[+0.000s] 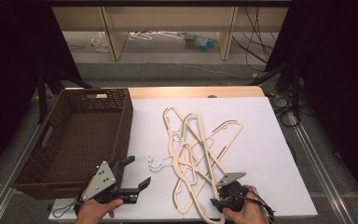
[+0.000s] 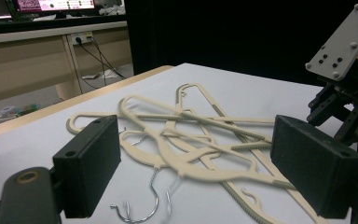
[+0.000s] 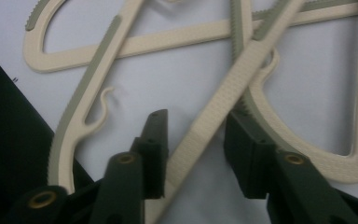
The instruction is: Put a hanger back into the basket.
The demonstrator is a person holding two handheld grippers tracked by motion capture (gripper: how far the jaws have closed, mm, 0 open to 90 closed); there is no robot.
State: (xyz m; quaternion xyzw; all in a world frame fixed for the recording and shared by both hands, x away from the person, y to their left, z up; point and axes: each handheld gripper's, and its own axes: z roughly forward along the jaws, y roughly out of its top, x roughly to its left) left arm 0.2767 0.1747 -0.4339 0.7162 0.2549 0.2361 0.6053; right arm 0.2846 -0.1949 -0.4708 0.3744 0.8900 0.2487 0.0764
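1. White sheeting [image 1: 261, 140] covers the table before you, with a wooden strip bare along its far edge; black curtains close off both sides, and cables lie on the floor beyond.
2. Your brown wicker basket [image 1: 121, 122] stands at the left, its right wall just beside the pile of hangers; its floor is open room.
3. To the right of the pile the sheet lies bare out to its right edge, and a bare band also runs along the far edge.
4. No brand, label or writing can be read on the hangers, the basket or the grippers.
5. Cream plastic hangers [image 1: 200, 149] lie tangled at the middle of the sheet, reaching to its near edge. Their long bars cross one another, most running from near to far; two metal hooks [image 1: 158, 163] point left toward the basket.
6. Your left gripper [image 1: 133, 175] hovers over the near edge just right of the basket, jaws wide apart and empty, aimed at the pile.
7. Your right gripper [image 3: 196, 135] sits at the near end of the pile. Its jaws straddle one ribbed hanger bar [image 3: 223, 100], which runs between them away from you; whether the pads press on it cannot be told.
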